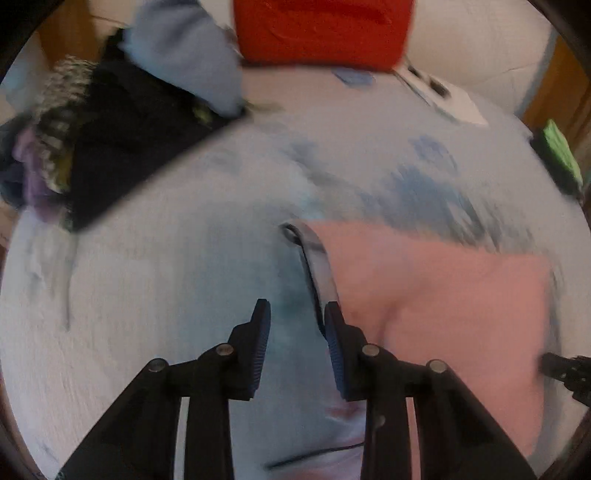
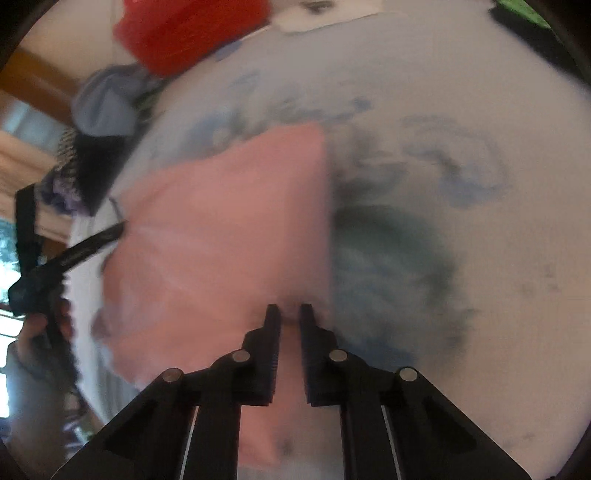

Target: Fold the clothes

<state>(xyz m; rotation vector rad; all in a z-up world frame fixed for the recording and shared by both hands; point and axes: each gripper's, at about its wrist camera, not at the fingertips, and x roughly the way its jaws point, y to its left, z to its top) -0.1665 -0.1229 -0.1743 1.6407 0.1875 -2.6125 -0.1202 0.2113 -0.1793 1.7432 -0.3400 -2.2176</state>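
A pink garment lies folded flat on a pale blue patterned bedsheet. Its left edge shows a white band. My left gripper points down at that edge with its jaws apart. Only sheet shows between them, and the right finger sits against the band. In the right wrist view my right gripper stands over the garment near its right edge, jaws nearly together with a small bump of pink cloth pinched at the tips. A hand holds the left gripper at that view's left side. Both views are blurred.
A red cushion lies at the head of the bed. A heap of dark, striped and light blue clothes sits at the far left. A white object with a cable and a green and black item lie at the far right.
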